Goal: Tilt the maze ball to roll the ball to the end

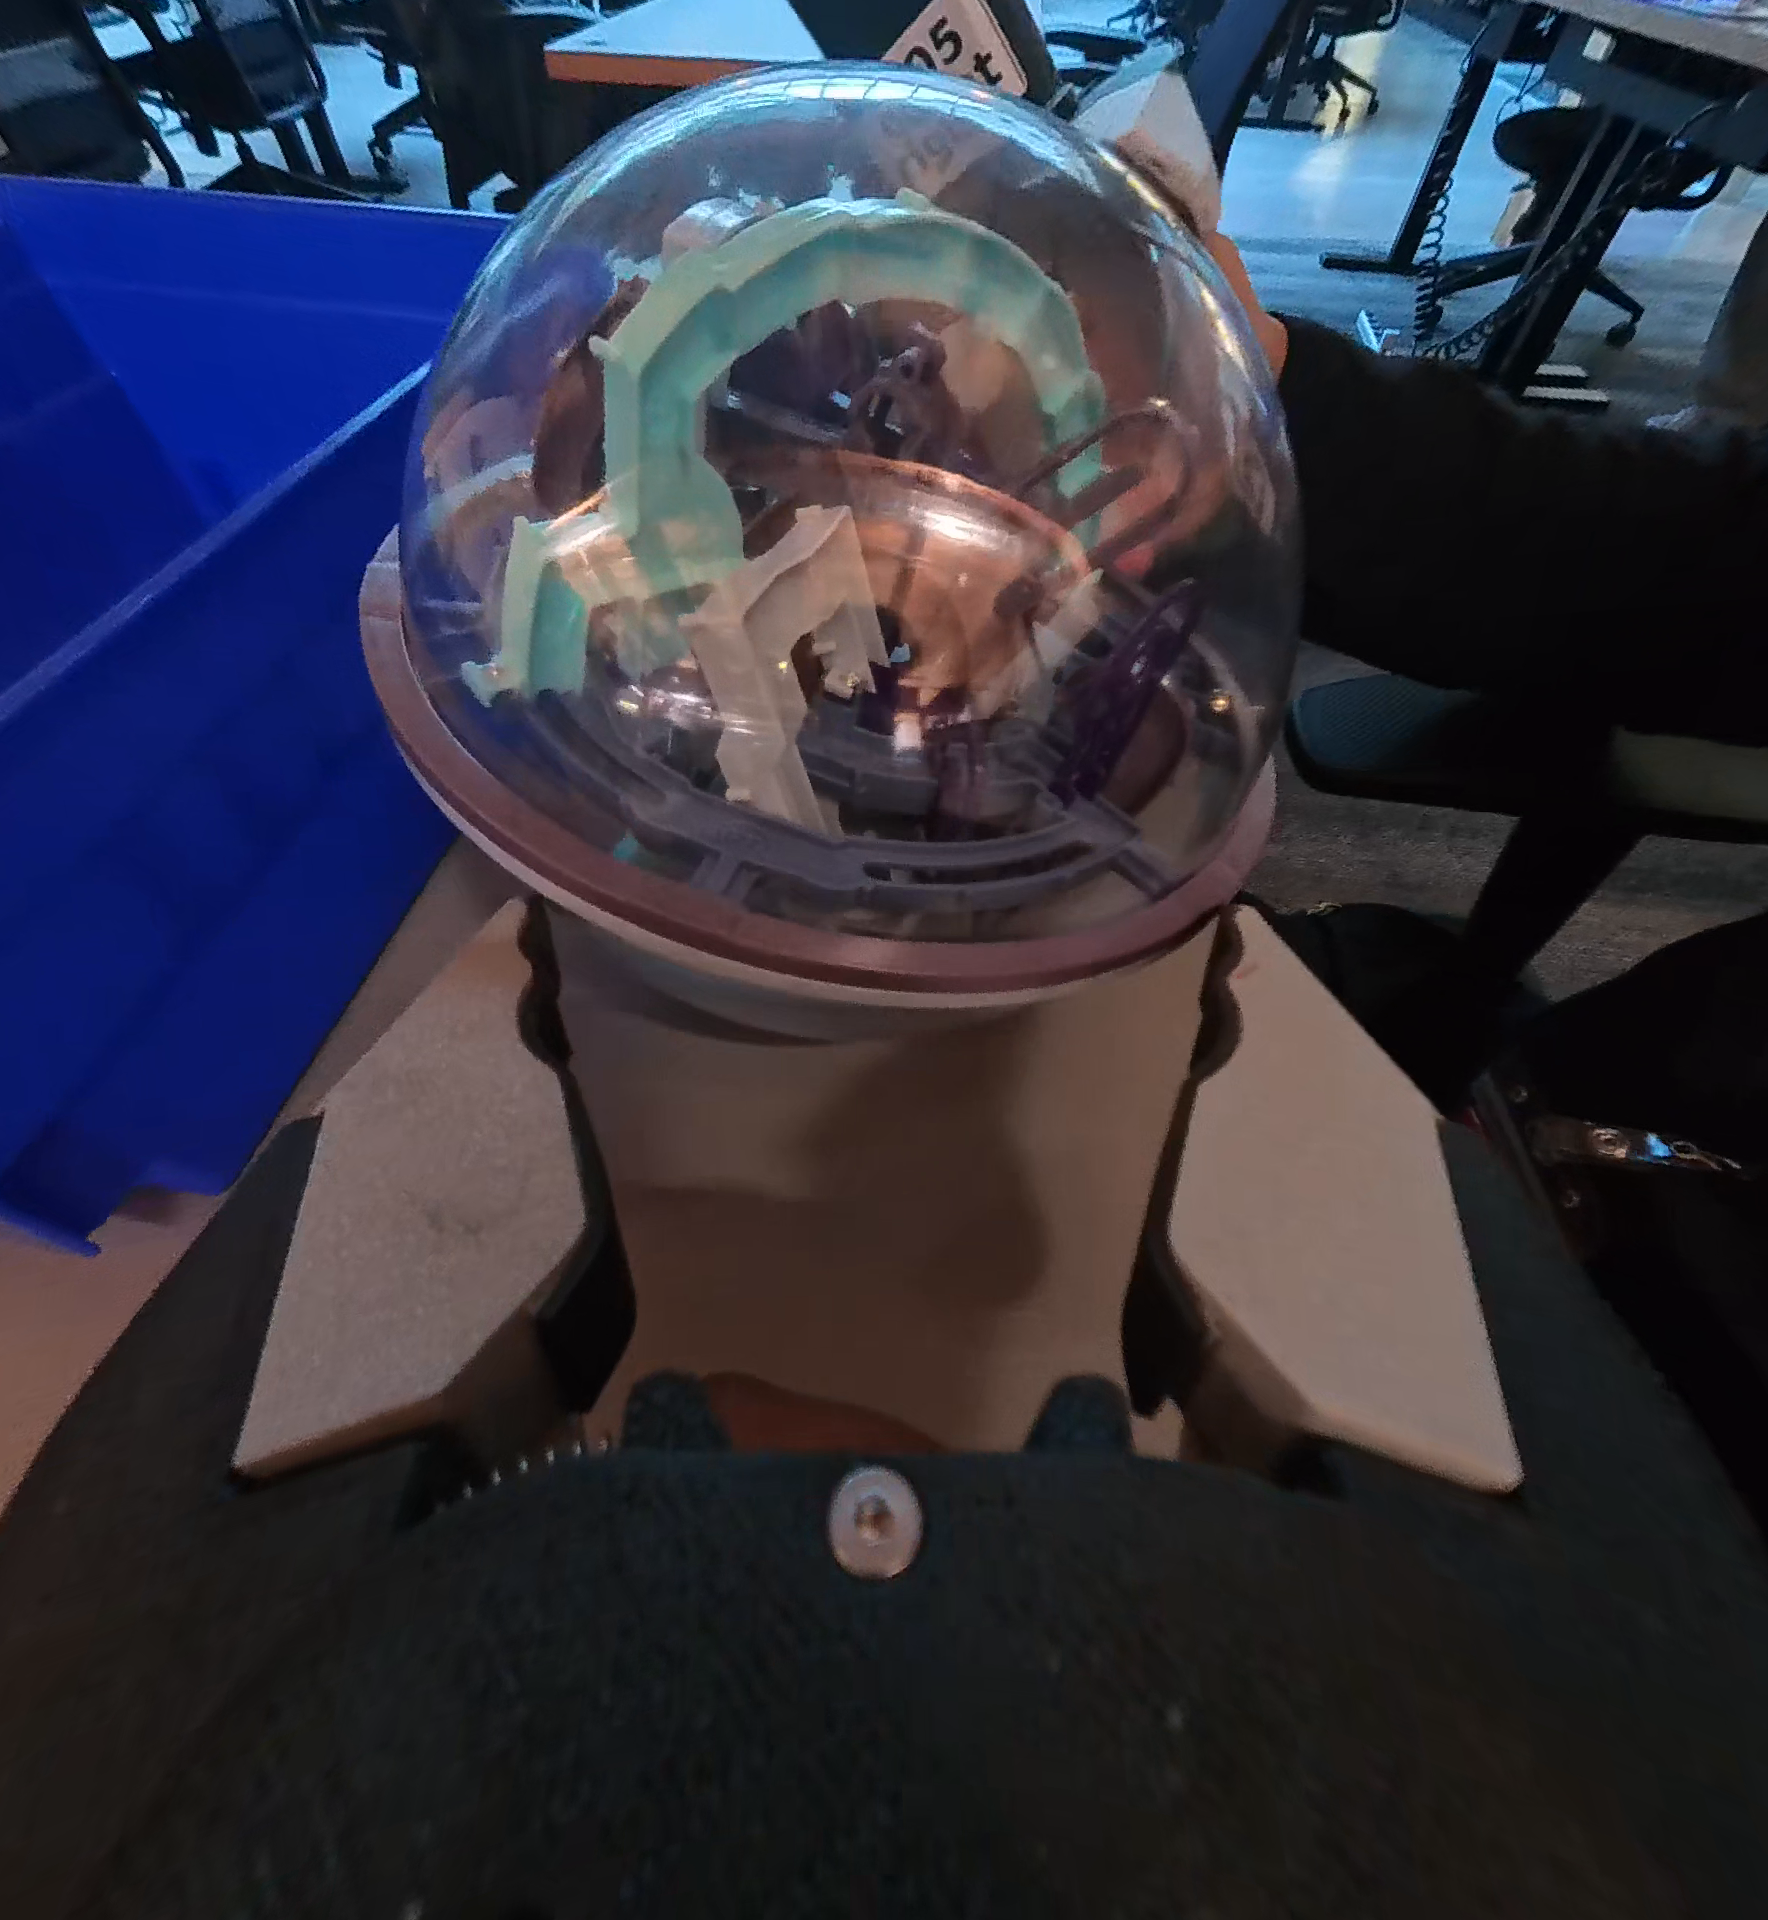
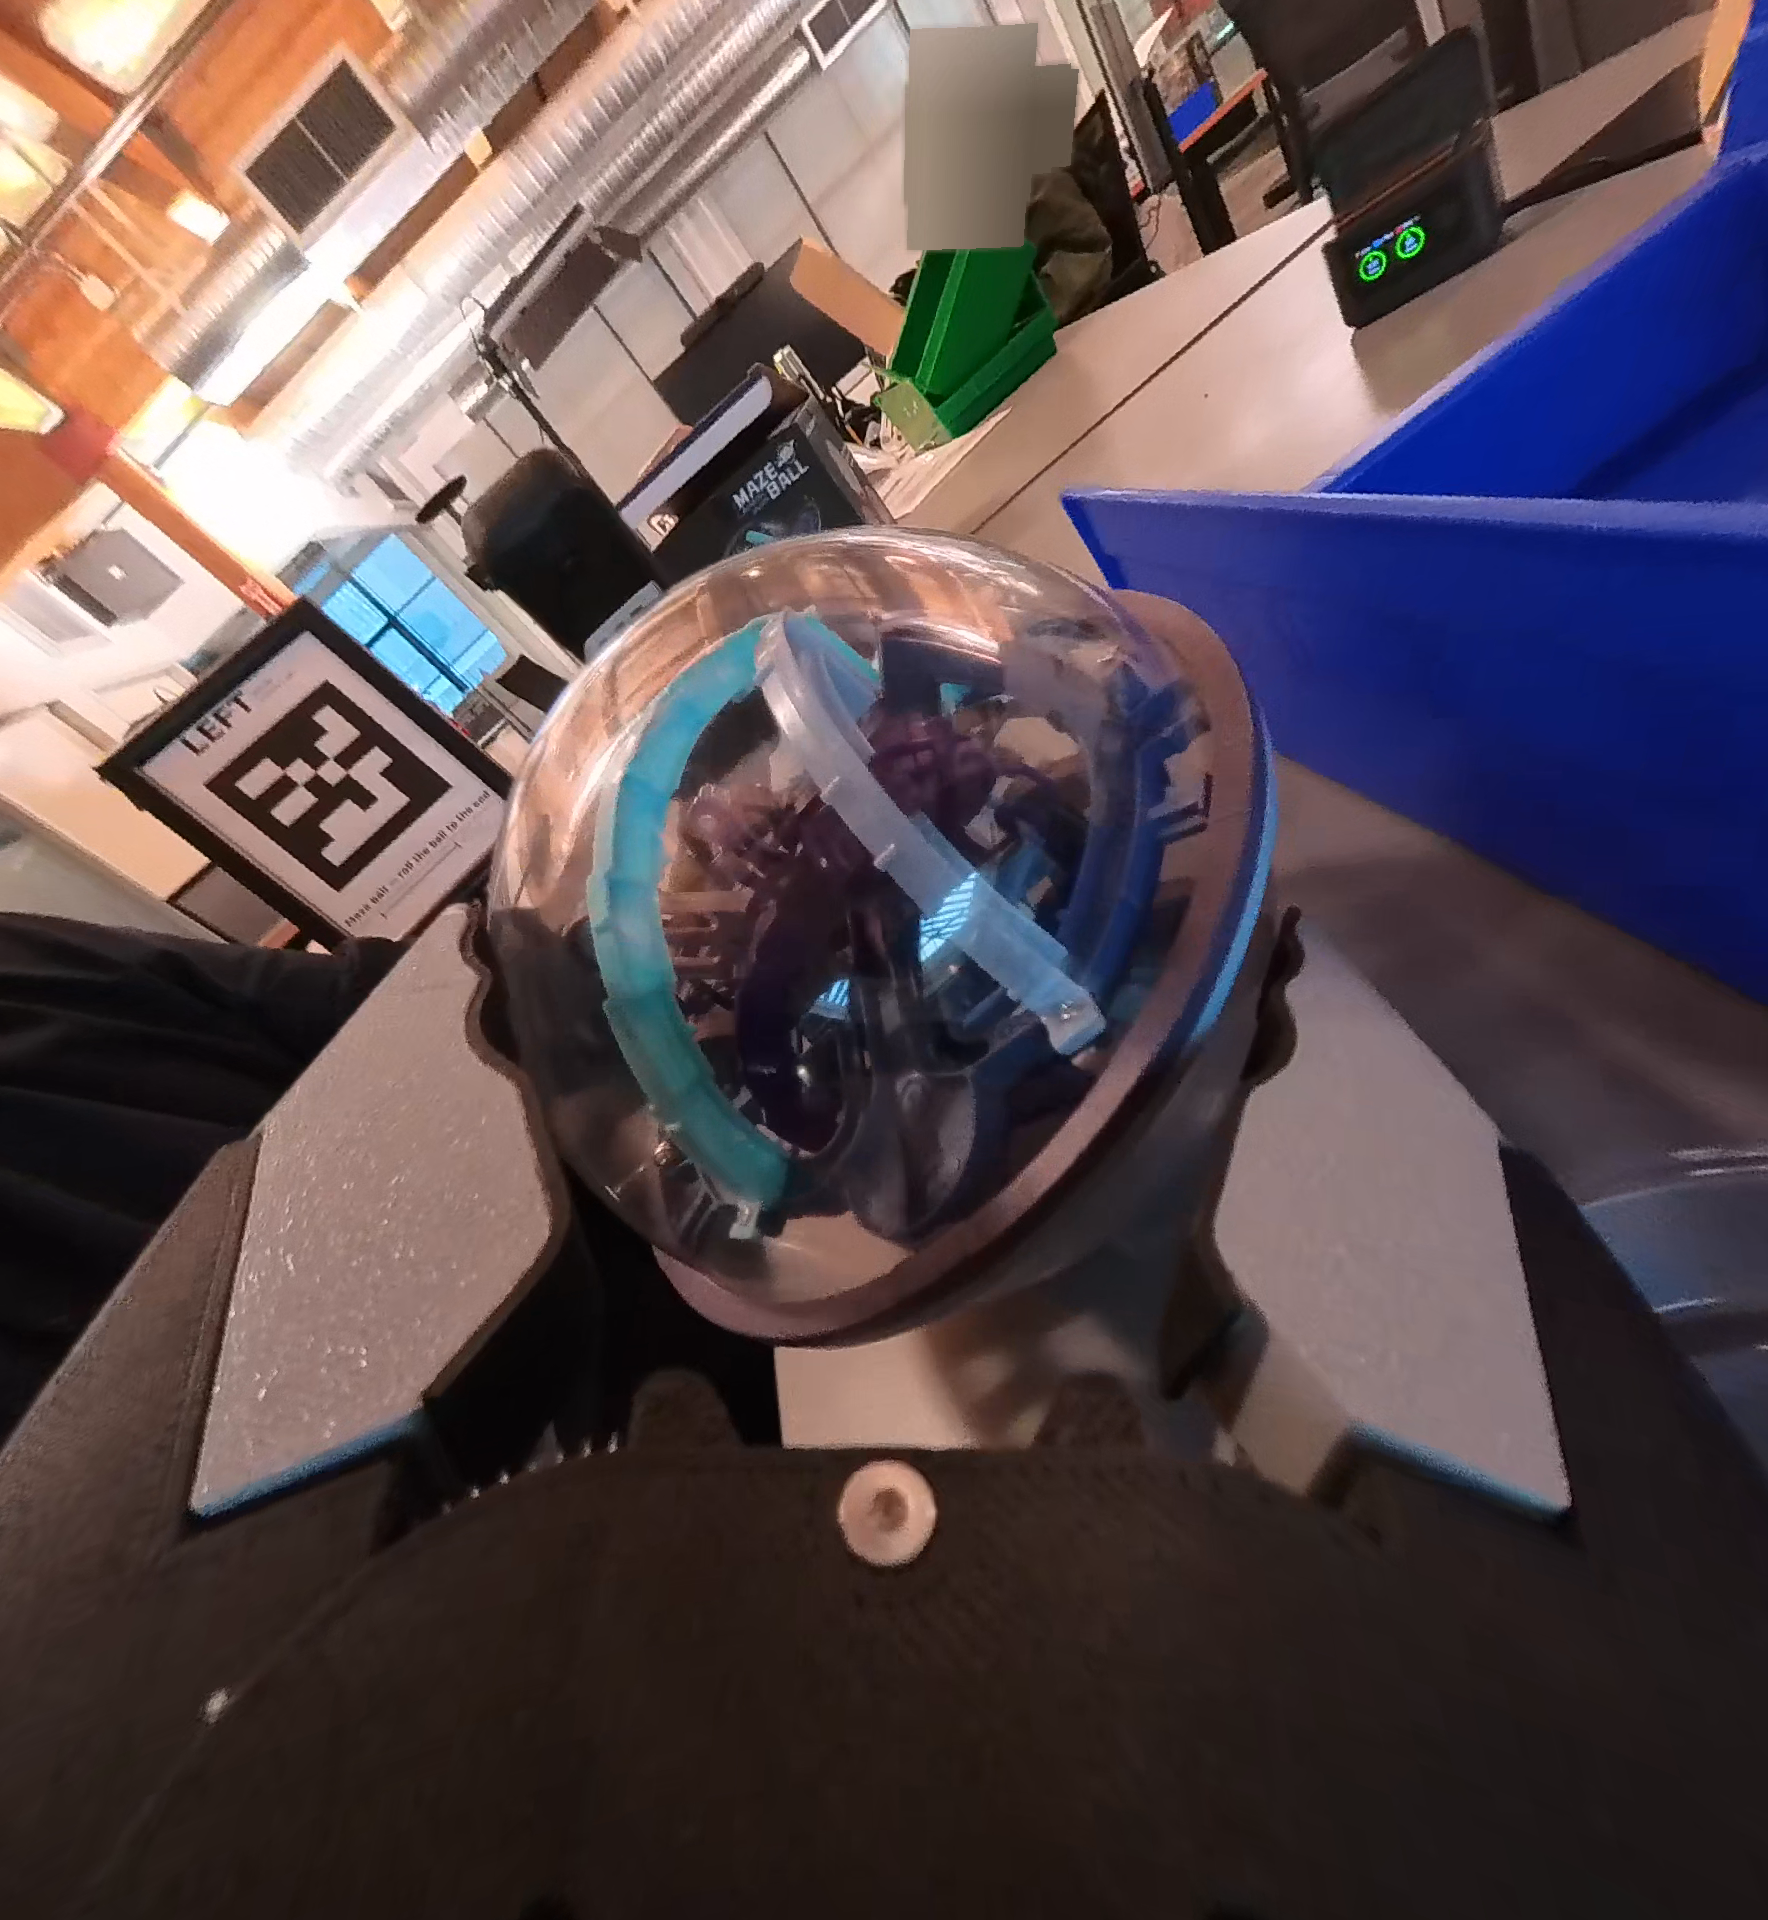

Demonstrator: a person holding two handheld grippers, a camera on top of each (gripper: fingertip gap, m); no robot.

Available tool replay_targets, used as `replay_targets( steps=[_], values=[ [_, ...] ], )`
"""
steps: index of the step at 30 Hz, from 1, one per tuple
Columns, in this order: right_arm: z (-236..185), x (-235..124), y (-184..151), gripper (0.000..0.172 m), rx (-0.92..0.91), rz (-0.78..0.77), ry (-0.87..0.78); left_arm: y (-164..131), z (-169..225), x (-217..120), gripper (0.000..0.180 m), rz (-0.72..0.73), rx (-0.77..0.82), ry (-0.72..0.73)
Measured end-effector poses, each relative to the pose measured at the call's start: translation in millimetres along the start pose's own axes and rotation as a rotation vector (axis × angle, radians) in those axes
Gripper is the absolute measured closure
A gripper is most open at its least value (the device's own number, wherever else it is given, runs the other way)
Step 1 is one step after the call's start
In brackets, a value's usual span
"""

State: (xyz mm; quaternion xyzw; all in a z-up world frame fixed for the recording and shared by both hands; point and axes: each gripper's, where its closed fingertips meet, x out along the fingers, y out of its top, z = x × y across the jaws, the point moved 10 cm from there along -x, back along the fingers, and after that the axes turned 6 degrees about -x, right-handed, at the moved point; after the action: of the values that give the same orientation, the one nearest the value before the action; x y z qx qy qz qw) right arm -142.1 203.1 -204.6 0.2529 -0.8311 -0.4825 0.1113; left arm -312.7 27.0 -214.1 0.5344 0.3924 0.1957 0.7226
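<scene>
Maze ball [image 2: 880, 914] held between wide-spread fingers above the table [image 2: 1482, 935] edge, beside a blue bin [image 2: 1482, 665].

The right gripper [image 2: 880, 966] spans the clear sphere, pads seemingly pressing dome and rim; the left gripper [image 1: 875, 935] stands wide under the equator ring, contact unclear. The shell looks rigid, light and slippery; the ring seems the surest hold. The small ball inside cannot be made out.

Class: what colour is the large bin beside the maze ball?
Solid blue bin, clearest in the right wrist view.
</scene>
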Motion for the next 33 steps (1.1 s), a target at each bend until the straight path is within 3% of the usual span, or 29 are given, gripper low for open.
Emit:
replay_targets(
  steps=[10, 33],
  values=[
    [-15, 5, 0, 0.029, -0.177, -0.057, -0.046, -1, 4, -2, 0.06, 0.007, 0.011, -0.007],
    [-7, 10, -3, 0.028, 0.003, -0.007, -0.048, -1, 2, -2, 0.053, 0.002, -0.001, 0.021]
  ],
)
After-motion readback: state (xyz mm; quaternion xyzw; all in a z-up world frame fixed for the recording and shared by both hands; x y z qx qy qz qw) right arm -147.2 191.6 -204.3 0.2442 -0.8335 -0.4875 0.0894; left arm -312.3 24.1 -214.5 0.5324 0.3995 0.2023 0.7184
